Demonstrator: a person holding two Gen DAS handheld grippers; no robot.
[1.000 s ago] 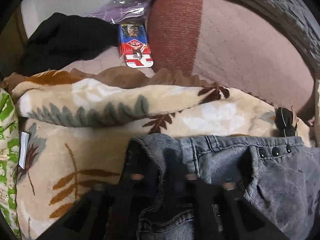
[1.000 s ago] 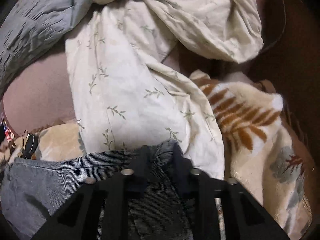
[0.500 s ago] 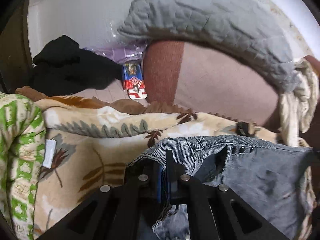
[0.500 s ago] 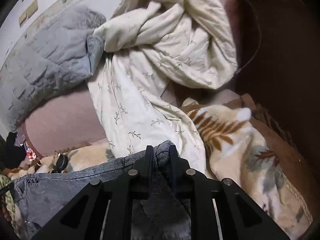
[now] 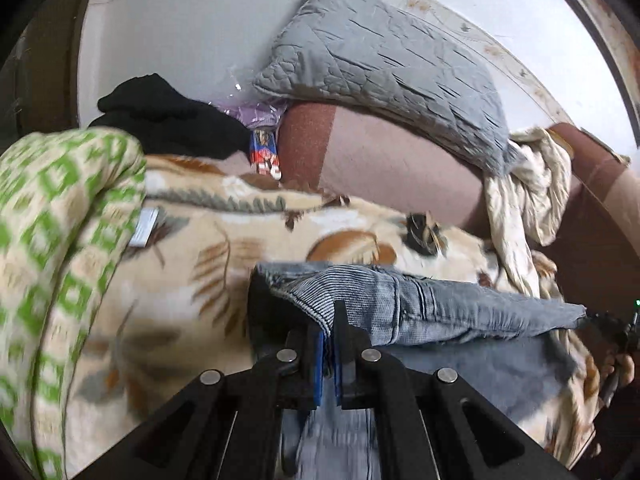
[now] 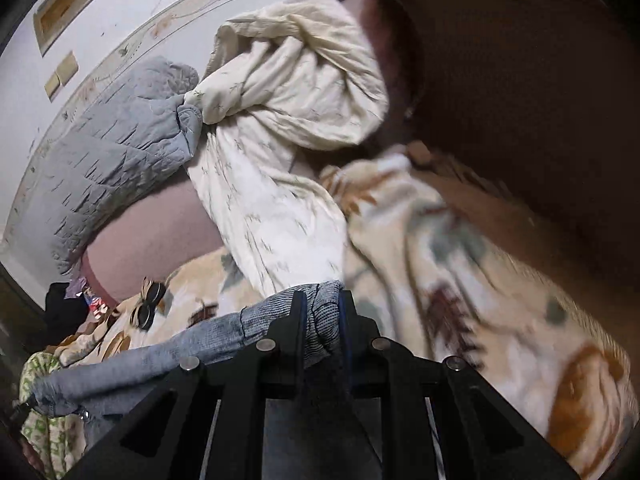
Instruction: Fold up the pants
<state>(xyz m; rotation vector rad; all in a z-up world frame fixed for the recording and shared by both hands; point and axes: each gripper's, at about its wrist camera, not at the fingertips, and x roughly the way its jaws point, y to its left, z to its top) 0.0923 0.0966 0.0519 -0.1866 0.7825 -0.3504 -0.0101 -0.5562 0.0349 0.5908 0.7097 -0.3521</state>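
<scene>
Above leaf blanket (image 5: 192,280), jeans waistband (image 5: 400,296) taut between both hand-held grippers

Left tongs (image 5: 328,320), low centre of frame, are clamped tight on cloth; right tongs (image 6: 322,312), low centre too, likewise pinched closed.

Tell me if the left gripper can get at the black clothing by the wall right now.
Probably not. The left gripper is shut on the jeans, and the black clothing lies far back beyond the blanket.
</scene>
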